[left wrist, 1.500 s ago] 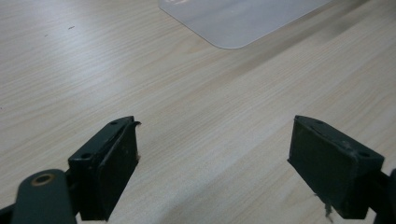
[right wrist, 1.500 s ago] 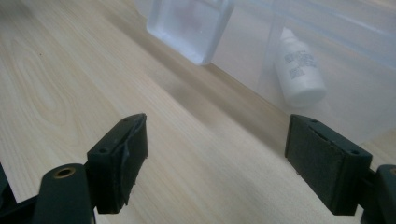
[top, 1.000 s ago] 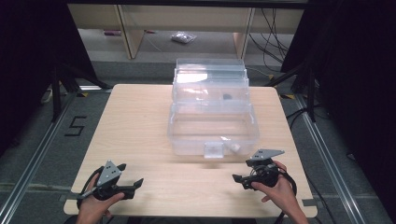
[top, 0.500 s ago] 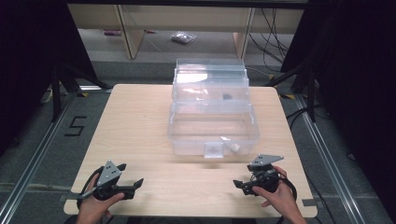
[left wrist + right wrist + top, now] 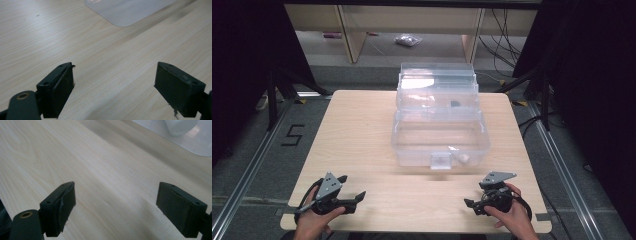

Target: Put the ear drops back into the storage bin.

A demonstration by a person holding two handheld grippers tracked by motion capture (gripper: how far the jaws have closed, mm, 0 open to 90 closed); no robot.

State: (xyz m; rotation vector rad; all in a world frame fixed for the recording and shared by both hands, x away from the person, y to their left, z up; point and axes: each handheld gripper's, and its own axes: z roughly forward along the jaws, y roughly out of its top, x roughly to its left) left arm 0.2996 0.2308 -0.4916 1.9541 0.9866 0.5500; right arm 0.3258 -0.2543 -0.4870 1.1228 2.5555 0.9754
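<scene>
1. Left gripper (image 5: pixel 354 198) rested low at the near left edge of the table (image 5: pixel 357 135), jaws spread wide with nothing between them; the left gripper view showed bare wood between the pads, and a corner of the clear box (image 5: pixel 130 11) farther off.
2. Clear plastic box (image 5: pixel 439 135) stood at the table's middle, toward the far edge, well apart from both grippers; seemingly open, lid raised behind, though hard to tell through clear walls.
3. Small latch tab (image 5: pixel 440 161) sat on the near wall, a small white piece (image 5: pixel 462 158) just beside it; likely the place to work.
4. Right gripper (image 5: pixel 471 205) lay at the near right edge, jaws likewise wide apart and empty, the box's corner (image 5: pixel 190 140) ahead of them.
5. Best approached slowly and level, one gripper steadying a wall while the other took the front, since thin clear plastic probably slid easily on smooth wood.
6. Pale wood-grain tabletop, otherwise bare.
7. Beyond: grey floor, a "5" mark (image 5: pixel 292 136) at left, shelving legs, cables (image 5: pixel 504 35) at right, a small bag (image 5: pixel 408 41) on the floor.
</scene>
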